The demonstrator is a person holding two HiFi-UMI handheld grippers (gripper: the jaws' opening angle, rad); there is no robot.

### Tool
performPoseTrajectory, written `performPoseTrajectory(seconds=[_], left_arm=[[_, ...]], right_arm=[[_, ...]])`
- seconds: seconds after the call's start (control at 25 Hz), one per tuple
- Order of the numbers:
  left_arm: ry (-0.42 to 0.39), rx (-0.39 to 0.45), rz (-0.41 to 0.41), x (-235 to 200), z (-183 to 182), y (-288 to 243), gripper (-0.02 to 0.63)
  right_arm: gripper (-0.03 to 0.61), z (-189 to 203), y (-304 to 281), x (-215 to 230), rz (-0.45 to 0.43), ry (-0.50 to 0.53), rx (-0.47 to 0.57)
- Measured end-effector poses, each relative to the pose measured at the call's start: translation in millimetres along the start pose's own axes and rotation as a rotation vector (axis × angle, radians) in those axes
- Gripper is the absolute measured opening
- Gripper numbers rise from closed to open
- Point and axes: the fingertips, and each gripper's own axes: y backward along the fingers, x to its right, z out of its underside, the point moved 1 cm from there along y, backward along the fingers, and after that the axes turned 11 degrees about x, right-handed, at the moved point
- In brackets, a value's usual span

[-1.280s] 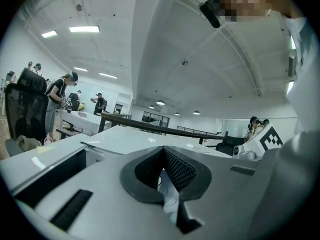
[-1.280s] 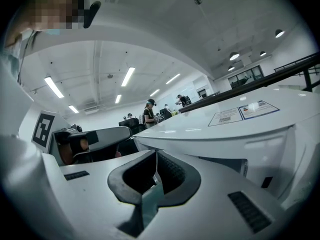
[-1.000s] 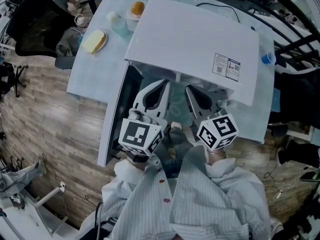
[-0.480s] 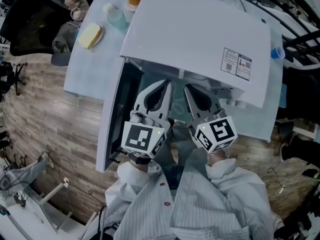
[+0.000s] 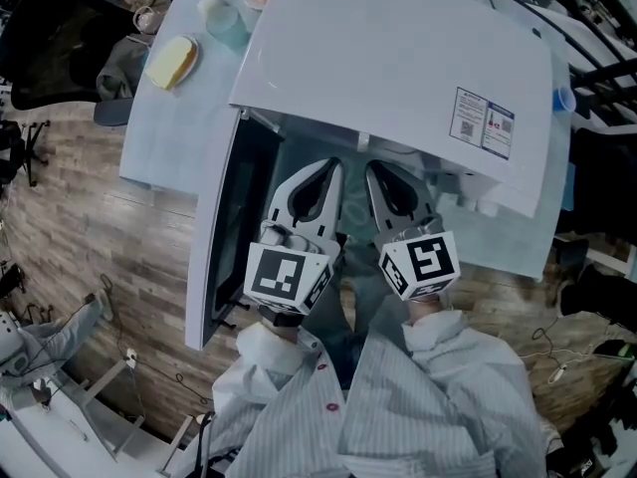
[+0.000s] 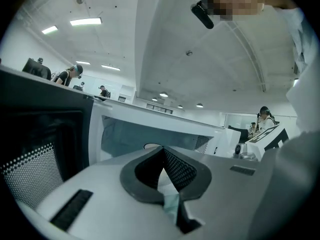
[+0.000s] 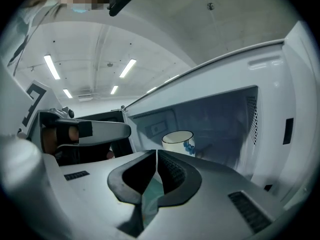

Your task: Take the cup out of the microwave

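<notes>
I see the white microwave taking up most of the surface from 11 to 2 o'clock in the head view, with its door swung open at 9 o'clock. My left claw and right claw point side by side into the mouth of the cavity, each with its jaws closed together on nothing. The cup, white with a blue mark, stands inside the microwave, just beyond the right claw's tips at about 1 o'clock in the right gripper view.
</notes>
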Motion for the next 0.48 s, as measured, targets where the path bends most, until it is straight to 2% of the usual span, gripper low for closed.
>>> performPoseTrajectory(seconds=[0.24,0.48], left_arm=[[0.011,0.014,-0.024,-3.5,2.8,2.3,0.009],[0.006,0.019,-0.025,-4.5,0.8,2.8,0.009]], right_arm=[[0.037,10.1,-4.8,2.7,0.019,0.010,0.007],[0.037,16.5,-7.9,3.3,0.012,-0.028,0.011]])
